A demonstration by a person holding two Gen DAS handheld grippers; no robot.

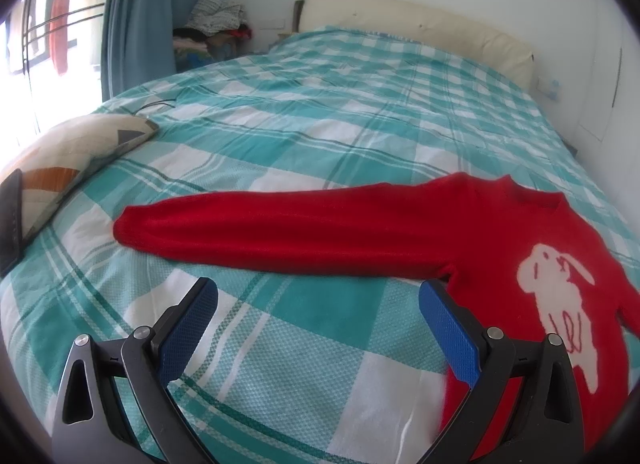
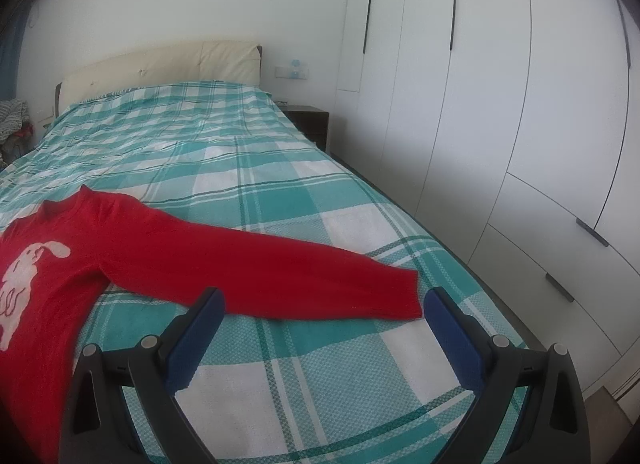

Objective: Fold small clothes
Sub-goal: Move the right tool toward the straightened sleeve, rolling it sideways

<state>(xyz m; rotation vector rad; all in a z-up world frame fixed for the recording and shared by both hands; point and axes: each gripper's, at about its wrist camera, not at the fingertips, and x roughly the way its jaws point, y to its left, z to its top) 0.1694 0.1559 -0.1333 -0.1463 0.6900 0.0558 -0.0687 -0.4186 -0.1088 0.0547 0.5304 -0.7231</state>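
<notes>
Red sweater [image 1: 400, 232], one; two sleeves

A bed [image 1: 320, 112] under a teal-and-white checked cover fills both views, its cream padded headboard [image 1: 420, 28] at 12 o'clock in the left wrist view. A patterned cushion [image 1: 76, 152] lies on the cover at 9 o'clock, a dark flat object [image 1: 10, 220] leaning against it. A blue curtain [image 1: 140, 12] hangs at 11 o'clock, with a heap of clothes [image 1: 216, 28] beside it. In the right wrist view, white wardrobe doors [image 2: 500, 104] run from 1 to 4 o'clock, and a dark nightstand [image 2: 312, 120] stands between them and the bed.
</notes>
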